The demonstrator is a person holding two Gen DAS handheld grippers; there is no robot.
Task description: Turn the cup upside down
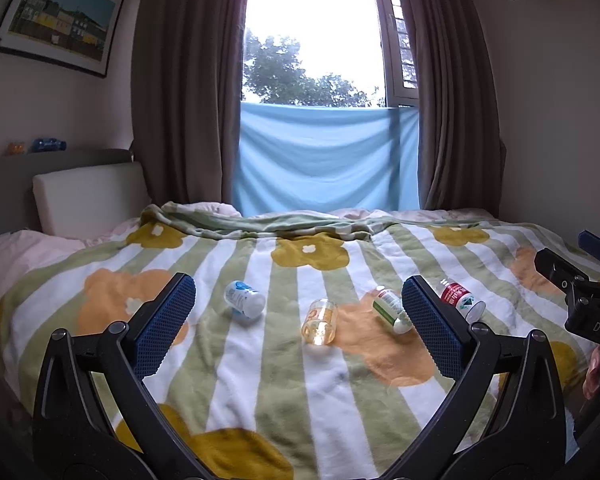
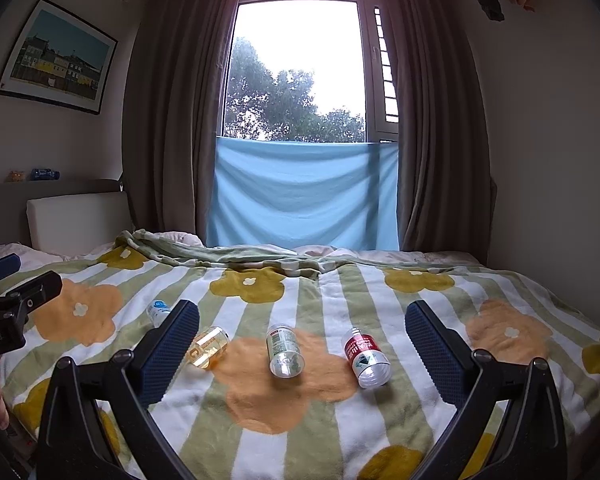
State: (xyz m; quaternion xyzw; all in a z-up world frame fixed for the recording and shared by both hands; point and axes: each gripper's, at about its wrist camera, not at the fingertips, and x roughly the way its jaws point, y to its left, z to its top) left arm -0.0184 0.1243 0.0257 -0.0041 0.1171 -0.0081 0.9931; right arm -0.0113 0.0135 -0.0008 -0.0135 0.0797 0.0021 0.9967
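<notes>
A: What is seen around the cups?

B: A bed (image 2: 380,280) covered by a striped, flower-printed blanket (image 1: 284,392). Behind it — brown curtains (image 1: 180,100), a window (image 1: 312,32) with a blue sheet (image 1: 324,160) draped across its lower part, and a framed picture (image 1: 58,20) on the left wall. A white pillow (image 1: 88,196) is propped at the headboard.

A: And the cups?

B: Four are lying on their sides in a row on the blanket, apart from one another: blue-labelled cup (image 1: 244,299), amber cup (image 1: 320,322), green-labelled cup (image 2: 284,350), red-labelled cup (image 2: 366,356). Long axes are laid roughly along the blanket stripes; the mouths of the amber, green and red ones are turned toward the cameras. In the right wrist view the blue one is partly hidden behind a finger.

A: Fingers?

B: Left gripper (image 1: 298,320) — fingers spread wide, nothing held, raised above the blanket short of the row. Right gripper (image 2: 302,344) likewise wide apart and empty. No cup is touched.
</notes>
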